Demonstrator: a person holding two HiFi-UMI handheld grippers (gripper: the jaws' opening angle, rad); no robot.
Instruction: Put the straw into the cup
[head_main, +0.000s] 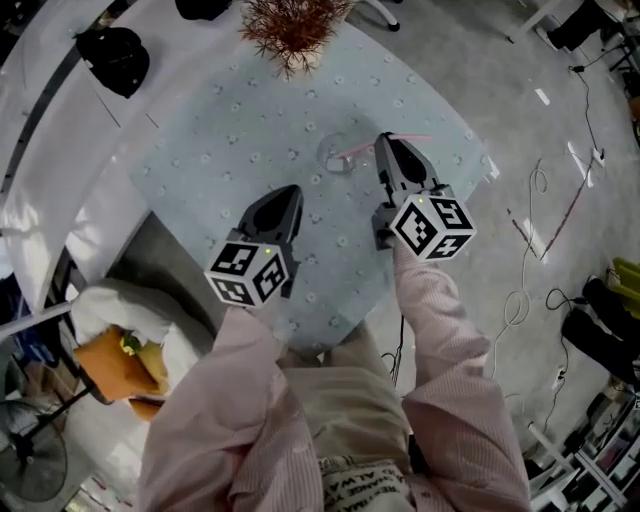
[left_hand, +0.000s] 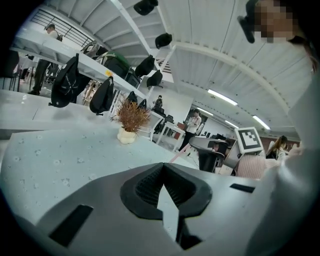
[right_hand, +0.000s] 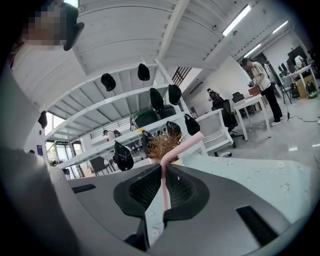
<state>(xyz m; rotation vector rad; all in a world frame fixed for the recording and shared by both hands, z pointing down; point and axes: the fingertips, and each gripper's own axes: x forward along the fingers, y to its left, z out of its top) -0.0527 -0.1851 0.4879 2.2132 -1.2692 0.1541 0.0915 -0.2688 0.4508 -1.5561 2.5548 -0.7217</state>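
Note:
A clear cup (head_main: 335, 156) stands on the pale blue patterned tablecloth (head_main: 230, 130), near the middle of the table. My right gripper (head_main: 386, 142) hovers just right of the cup, shut on a pink bendy straw (head_main: 353, 152). The straw's long part runs up between the jaws in the right gripper view (right_hand: 164, 187), and its bent end slants off to the upper right. My left gripper (head_main: 291, 192) is lower left of the cup, shut with nothing between its jaws (left_hand: 162, 166). The left gripper view shows the right gripper (left_hand: 210, 156) off to the right.
A dried brown plant in a small pale pot (head_main: 293, 28) stands at the table's far edge. Black caps (head_main: 113, 58) rest on the white bench to the left. A chair with an orange item (head_main: 110, 360) sits near the table's left corner. Cables lie on the floor (head_main: 520, 300).

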